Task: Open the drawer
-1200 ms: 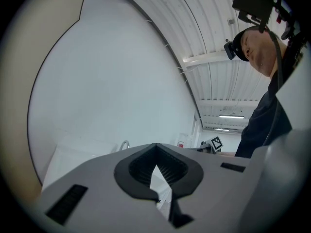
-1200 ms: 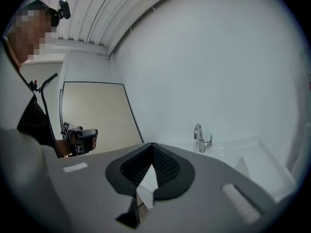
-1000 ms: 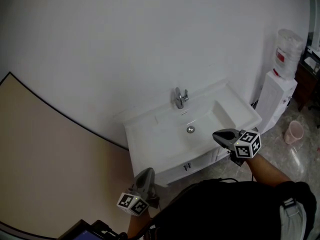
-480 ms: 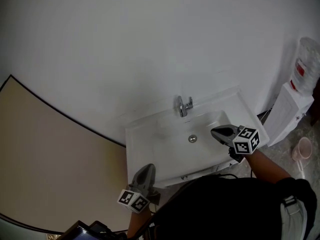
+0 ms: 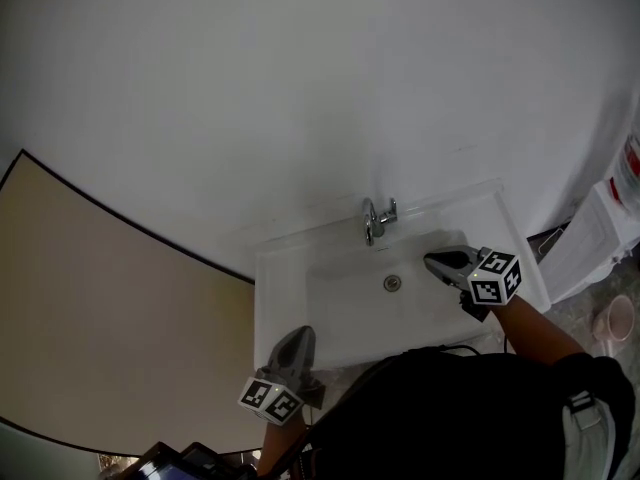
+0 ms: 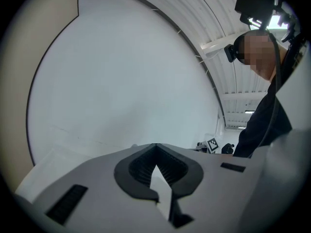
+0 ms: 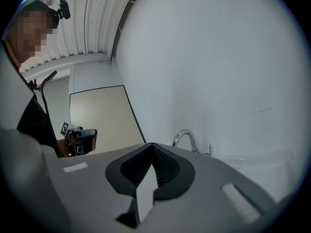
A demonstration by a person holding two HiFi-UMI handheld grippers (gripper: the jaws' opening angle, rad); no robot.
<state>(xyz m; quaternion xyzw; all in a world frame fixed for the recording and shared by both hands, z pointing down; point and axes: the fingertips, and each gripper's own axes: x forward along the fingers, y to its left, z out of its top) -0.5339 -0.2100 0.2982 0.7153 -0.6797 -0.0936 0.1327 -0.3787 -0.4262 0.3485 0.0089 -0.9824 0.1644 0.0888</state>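
1. Wall (image 5: 300, 88), plain and white, fills most of the head view; a beige panel (image 5: 100, 318) with a dark edge line takes up its lower left.
2. A pale stone-patterned floor (image 5: 585, 303) shows at the right.
3. A white washbasin (image 5: 285, 298) stands against the wall. A chrome tap (image 5: 378, 218) rises at its back edge, and a round metal drain (image 5: 392, 283) sits in the bowl just in front of the tap.
4. The drawer cannot be seen. The cabinet front below the washbasin's near edge is hidden by the rim and by the person's dark top (image 5: 450, 418).
5. To the right of the washbasin stands a white water dispenser (image 5: 600, 238), cut off by the picture's edge.
6. A pink cup (image 5: 612, 318) sits on the floor near the dispenser; its contents cannot be made out.
7. The left gripper (image 5: 298, 334) is at the washbasin's near left corner. Its jaws are closed tip to tip with nothing between them, and it faces the white wall.
8. The right gripper (image 5: 432, 261) hangs over the right side of the bowl, close to the drain. It is likewise clenched and empty, pointing toward the tap.
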